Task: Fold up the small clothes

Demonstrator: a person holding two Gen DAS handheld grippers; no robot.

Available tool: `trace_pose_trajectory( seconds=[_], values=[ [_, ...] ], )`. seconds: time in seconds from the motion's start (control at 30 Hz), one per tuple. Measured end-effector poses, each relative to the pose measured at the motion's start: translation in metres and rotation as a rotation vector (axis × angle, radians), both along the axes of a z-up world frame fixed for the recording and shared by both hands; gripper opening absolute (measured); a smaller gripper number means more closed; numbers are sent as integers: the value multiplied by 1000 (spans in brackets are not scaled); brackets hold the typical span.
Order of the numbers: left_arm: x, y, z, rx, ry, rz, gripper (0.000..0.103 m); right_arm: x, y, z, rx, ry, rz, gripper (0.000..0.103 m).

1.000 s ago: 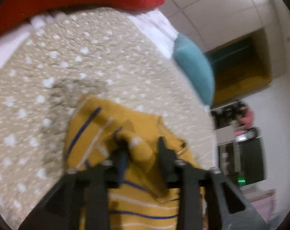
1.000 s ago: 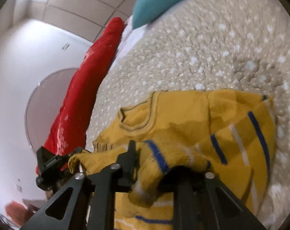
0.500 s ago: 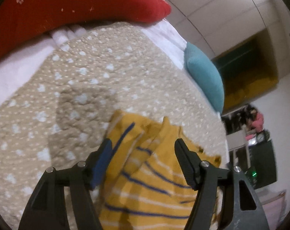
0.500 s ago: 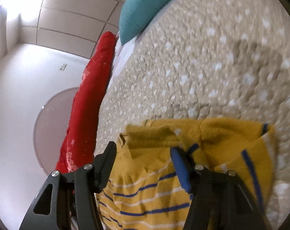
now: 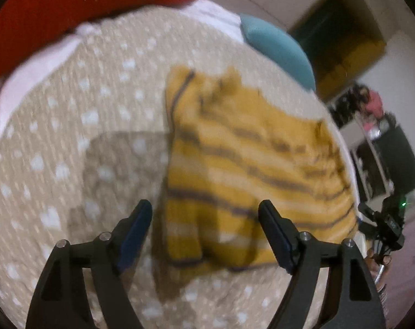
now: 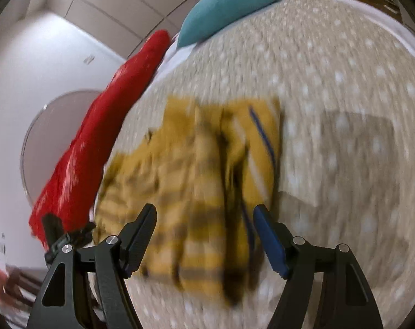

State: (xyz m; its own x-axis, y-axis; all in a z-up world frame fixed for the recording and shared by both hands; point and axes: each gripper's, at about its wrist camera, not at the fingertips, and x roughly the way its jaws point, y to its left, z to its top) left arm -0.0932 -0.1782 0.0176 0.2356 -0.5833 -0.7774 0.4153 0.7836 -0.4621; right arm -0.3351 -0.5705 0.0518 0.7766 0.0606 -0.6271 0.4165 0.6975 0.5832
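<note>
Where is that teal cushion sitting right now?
The teal cushion lies at the far edge of the beige dotted bedspread, beyond the yellow striped knitted sweater and beside the long red pillow.

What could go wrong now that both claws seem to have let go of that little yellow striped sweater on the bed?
Both the left gripper and right gripper are opening with nothing pinched. The yellow striped sweater lies bunched with dark creases, so the fold could settle crooked or spring open. It also seems close to the bedspread edge in the left view, so a careless regrasp might drag it off.
</note>
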Motion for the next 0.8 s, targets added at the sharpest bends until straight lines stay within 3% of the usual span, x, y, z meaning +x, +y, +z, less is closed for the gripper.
trace_pose_trajectory(
  seconds=[0.03, 0.07, 0.1, 0.13, 0.2, 0.3, 0.37, 0.43, 0.5, 0.57, 0.63, 0.7, 0.8],
  values=[
    [-7, -3, -4, 43, -24, -16, 77, -2, 8, -7, -18, 13, 0, 77],
    [-10, -9, -3, 105, -62, -32, 61, -3, 14, -14, -39, 32, 2, 57],
    [-10, -13, 1, 148, -64, -60, 33, -2, 19, -20, -35, 45, 17, 40],
    [-9, -14, 6, 147, -43, -83, 22, -1, 19, -23, -9, 51, 28, 27],
    [-9, -13, 39, 226, -113, -90, 9, -9, 13, -13, 16, 22, 14, 22],
    [-10, -8, 67, 274, -176, -86, 12, -26, 3, 12, -36, 2, -25, 19],
    [-13, -1, 71, 304, -199, -54, 14, -31, -4, 9, -37, 35, -53, 19],
    [-16, 4, 68, 327, -219, -27, 20, -35, -9, -6, -47, 112, -84, 26],
    [-19, 20, 61, 321, -199, 14, 37, -46, -12, -16, -15, 104, -106, 35],
    [-23, 33, 60, 278, -180, 50, 38, -57, -12, -11, -13, 70, -133, 37],
    [-32, 33, 65, 214, -200, 46, 45, -63, -11, 8, -110, 63, -173, 38],
    [-39, 20, 70, 137, -237, 54, 67, -55, -7, 28, -185, 28, -161, 38],
    [-38, -12, 66, -7, -243, 61, 79, -21, 1, 46, -200, -7, -94, 38]
  ],
)
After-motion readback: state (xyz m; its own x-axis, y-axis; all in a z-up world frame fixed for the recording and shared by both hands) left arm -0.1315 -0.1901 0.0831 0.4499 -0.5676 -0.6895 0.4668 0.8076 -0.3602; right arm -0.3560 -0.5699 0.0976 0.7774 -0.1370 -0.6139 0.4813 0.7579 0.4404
